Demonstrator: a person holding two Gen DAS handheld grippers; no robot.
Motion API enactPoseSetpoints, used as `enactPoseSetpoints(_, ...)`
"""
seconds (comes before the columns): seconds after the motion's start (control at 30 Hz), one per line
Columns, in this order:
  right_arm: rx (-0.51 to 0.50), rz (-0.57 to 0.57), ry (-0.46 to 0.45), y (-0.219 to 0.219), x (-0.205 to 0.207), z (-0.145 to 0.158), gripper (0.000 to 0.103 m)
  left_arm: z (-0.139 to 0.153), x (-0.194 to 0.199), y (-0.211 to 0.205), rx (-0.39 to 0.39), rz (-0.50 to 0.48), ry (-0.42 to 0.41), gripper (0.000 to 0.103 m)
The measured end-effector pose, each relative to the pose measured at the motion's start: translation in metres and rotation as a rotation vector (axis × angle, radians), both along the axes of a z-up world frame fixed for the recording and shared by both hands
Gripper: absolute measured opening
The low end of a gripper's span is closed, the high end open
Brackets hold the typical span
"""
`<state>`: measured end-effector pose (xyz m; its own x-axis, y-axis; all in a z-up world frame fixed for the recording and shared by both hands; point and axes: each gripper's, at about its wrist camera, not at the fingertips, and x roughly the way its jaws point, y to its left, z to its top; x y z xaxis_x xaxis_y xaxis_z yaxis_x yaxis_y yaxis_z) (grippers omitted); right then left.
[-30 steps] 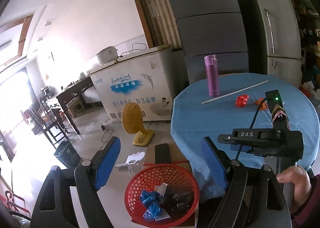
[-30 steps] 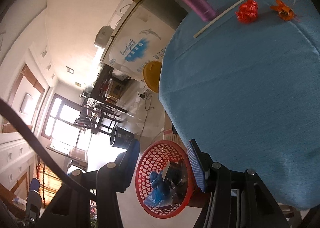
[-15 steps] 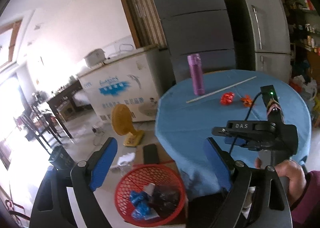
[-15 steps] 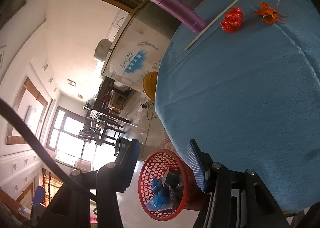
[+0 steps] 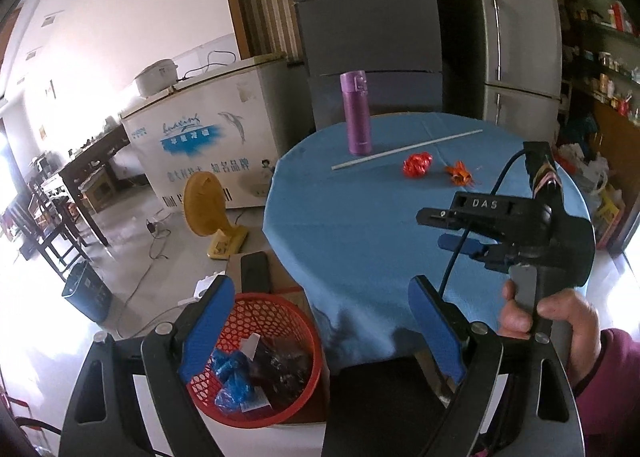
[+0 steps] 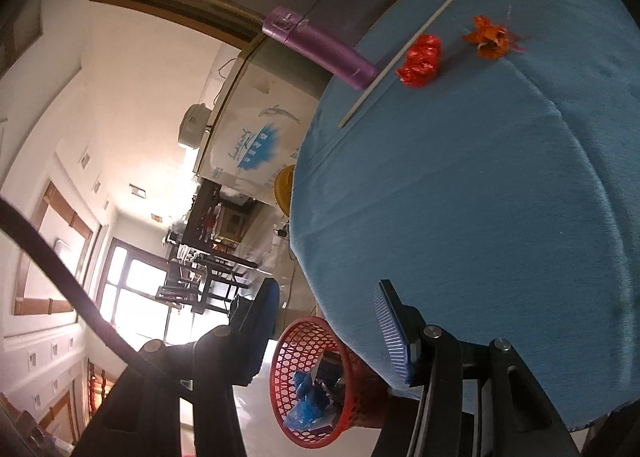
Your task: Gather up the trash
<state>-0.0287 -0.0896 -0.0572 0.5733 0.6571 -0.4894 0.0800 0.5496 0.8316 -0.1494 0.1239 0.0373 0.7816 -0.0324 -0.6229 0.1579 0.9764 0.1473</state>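
The left gripper (image 5: 320,321) has its blue pads spread wide with nothing between them; its jaws have just been opening further, and through the gap show the floor and the rim of the red basket (image 5: 280,413). The right gripper (image 6: 324,333) also stands parted and empty, its jaws at a narrower spread, framing the same red basket (image 6: 296,353) below the table's edge; in the left wrist view this right gripper (image 5: 460,241) hangs over the near side of the table, gripped by a hand (image 5: 552,317) in a dark red sleeve (image 5: 612,389). The basket sits on the floor just beside the round table (image 5: 360,241), which is covered in a blue cloth, and it holds crumpled blue wrappers (image 5: 232,373), something dark and a scrap of white. The trash not yet collected lies on the far part of the cloth: a crumpled red wrapper (image 5: 417,164) and, near it to the right, an orange wrapper (image 5: 460,173); both are well apart from either gripper. Just behind them a long thin white stick (image 5: 406,149) lies across the cloth, with a purple flask (image 5: 356,113) standing upright at its far side. Beyond the table stand a white chest freezer (image 5: 208,137), a yellow fan (image 5: 204,201) on the floor, and a grey refrigerator (image 5: 516,37).
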Motion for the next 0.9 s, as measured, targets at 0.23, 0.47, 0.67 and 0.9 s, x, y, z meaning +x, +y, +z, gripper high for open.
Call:
enactPoseSetpoints(0.23, -0.025, 0.001, -0.01, -0.001, -0.003, 0.002, 0.055, -0.01, 0.0, -0.003, -0.002, -0.013, 0.029, 0.089)
enactPoseSetpoints(0.47, -0.055, 0.019, -0.018, 0.008, -0.002, 0.004, 0.055, -0.02, -0.002, -0.006, 0.005, -0.025, 0.057, 0.089)
enactPoseSetpoints(0.67, -0.074, 0.035, -0.029, 0.015, -0.004, 0.006, 0.055, -0.017, -0.003, 0.0, -0.004, -0.004, 0.054, 0.089)
enactPoseSetpoints(0.9, -0.146, 0.032, -0.076, 0.018, -0.008, 0.019, 0.055, -0.019, -0.001, 0.001, -0.009, 0.002, 0.06, 0.089)
